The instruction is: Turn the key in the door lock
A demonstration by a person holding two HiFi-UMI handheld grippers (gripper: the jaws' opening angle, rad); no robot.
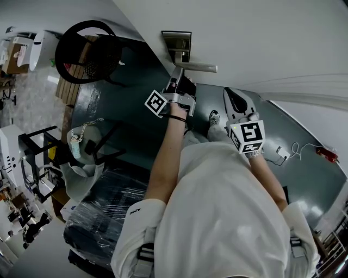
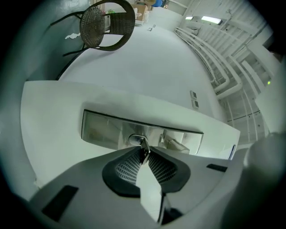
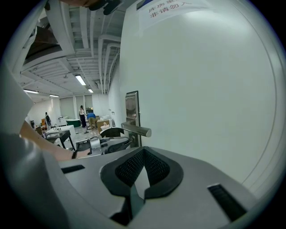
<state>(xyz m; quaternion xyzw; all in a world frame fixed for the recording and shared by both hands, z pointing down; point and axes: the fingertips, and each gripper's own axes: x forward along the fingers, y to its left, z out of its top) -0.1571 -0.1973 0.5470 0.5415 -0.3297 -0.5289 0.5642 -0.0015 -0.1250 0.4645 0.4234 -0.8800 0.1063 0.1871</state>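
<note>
Only the left gripper view shows the key [image 2: 143, 144]. It sits in the cylinder of the lock plate [image 2: 100, 129], and the left gripper [image 2: 144, 155] pinches it. The right gripper [image 3: 143, 151] is closed on nothing, off to the side of that plate. Only its view shows a notice [image 3: 172, 9] high above the plate, with Chinese print I cannot read surely.

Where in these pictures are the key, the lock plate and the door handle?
key [image 2: 144, 147]: left gripper view, its metal by the keyhole
lock plate [image 2: 100, 127]: left gripper view, bare left part
door handle [image 3: 137, 130]: right gripper view, middle of lever
</note>
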